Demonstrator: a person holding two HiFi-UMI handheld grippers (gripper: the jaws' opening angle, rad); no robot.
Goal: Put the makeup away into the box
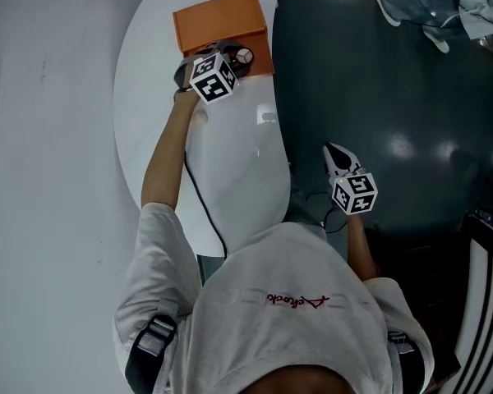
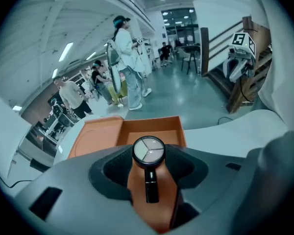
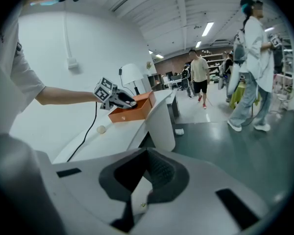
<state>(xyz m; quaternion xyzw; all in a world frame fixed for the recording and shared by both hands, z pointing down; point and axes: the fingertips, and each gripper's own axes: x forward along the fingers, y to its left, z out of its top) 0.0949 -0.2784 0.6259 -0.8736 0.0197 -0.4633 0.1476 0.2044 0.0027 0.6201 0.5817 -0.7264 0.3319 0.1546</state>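
Note:
An orange box stands open at the far end of the white table, its lid lying flat to its left. My left gripper is at the box's near edge, shut on a round makeup compact with a three-part pan and a black stem. The compact sits just in front of the box's open tray. My right gripper hangs off the table's right side over the dark floor; its jaws stand together with nothing between them.
A black cable runs along the table from the left gripper. A small white ball lies on the table short of the box. Several people stand on the floor beyond. A stair rail rises at the right.

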